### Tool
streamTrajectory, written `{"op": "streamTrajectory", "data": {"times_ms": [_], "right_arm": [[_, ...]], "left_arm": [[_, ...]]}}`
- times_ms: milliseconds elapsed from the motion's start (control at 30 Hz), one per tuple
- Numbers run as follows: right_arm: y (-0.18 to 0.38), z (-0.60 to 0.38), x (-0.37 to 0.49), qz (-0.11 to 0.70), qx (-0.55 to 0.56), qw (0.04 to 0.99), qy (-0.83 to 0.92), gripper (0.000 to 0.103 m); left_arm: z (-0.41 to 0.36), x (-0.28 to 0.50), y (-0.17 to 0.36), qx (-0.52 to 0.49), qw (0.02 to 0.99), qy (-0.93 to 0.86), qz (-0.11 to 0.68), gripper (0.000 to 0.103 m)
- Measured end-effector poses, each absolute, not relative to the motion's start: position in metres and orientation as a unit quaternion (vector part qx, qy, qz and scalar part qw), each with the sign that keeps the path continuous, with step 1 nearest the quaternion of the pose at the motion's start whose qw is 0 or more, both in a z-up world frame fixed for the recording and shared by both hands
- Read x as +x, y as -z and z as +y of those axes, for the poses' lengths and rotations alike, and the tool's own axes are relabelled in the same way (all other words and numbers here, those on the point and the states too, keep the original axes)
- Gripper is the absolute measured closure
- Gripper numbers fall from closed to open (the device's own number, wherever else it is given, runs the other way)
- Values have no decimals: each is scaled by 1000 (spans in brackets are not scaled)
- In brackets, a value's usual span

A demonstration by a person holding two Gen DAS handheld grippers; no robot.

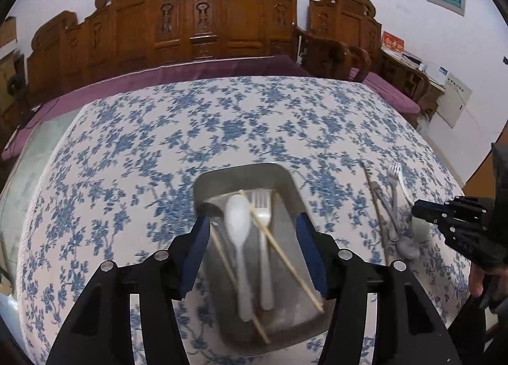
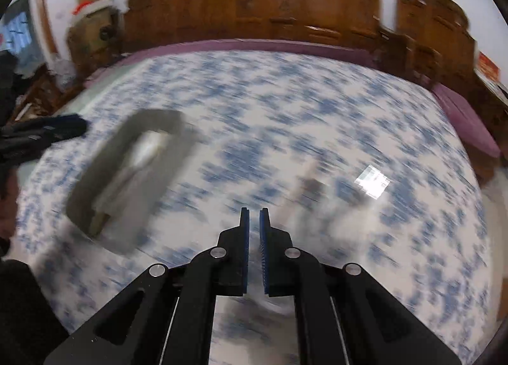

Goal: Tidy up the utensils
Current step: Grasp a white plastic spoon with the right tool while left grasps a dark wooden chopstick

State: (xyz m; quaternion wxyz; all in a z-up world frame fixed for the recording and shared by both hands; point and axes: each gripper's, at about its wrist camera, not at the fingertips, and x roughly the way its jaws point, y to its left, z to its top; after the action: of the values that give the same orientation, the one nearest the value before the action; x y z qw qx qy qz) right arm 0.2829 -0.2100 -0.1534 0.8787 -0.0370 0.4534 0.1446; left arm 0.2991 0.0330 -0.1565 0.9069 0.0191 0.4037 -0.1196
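Observation:
A grey metal tray [image 1: 241, 171] lies on the blue-flowered tablecloth. In it are a white spoon [image 1: 238, 222], a white fork [image 1: 263, 238] and wooden chopsticks [image 1: 285, 257] lying crossed. My left gripper [image 1: 252, 227] hangs open over the tray with nothing between its blue pads [image 1: 195, 257]. To the right of the tray lie loose utensils: a white fork [image 1: 395, 174] and a chopstick [image 1: 374, 200]. My right gripper [image 1: 417, 211] reaches in beside them. In the blurred right wrist view my right gripper [image 2: 254, 212] is shut and holds nothing, and the tray [image 2: 92, 187] sits to its left.
A carved wooden bench [image 1: 206, 22] with a purple cushion [image 1: 190, 73] runs behind the table. The left gripper [image 2: 74, 125] shows at the left edge of the right wrist view. A bright reflection [image 2: 371, 181] lies on the cloth [image 1: 222, 117].

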Motion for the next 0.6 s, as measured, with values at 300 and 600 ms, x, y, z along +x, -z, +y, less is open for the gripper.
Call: {"op": "streamTrajectory", "data": {"times_ms": [300, 600], "right_arm": [[191, -273, 296, 484, -42, 869, -89, 82], [218, -287, 334, 528, -29, 845, -80, 74]], "left_arm": [[6, 288, 152, 4, 914, 122, 386, 48], [-32, 282, 158, 20, 909, 124, 397, 48]]}}
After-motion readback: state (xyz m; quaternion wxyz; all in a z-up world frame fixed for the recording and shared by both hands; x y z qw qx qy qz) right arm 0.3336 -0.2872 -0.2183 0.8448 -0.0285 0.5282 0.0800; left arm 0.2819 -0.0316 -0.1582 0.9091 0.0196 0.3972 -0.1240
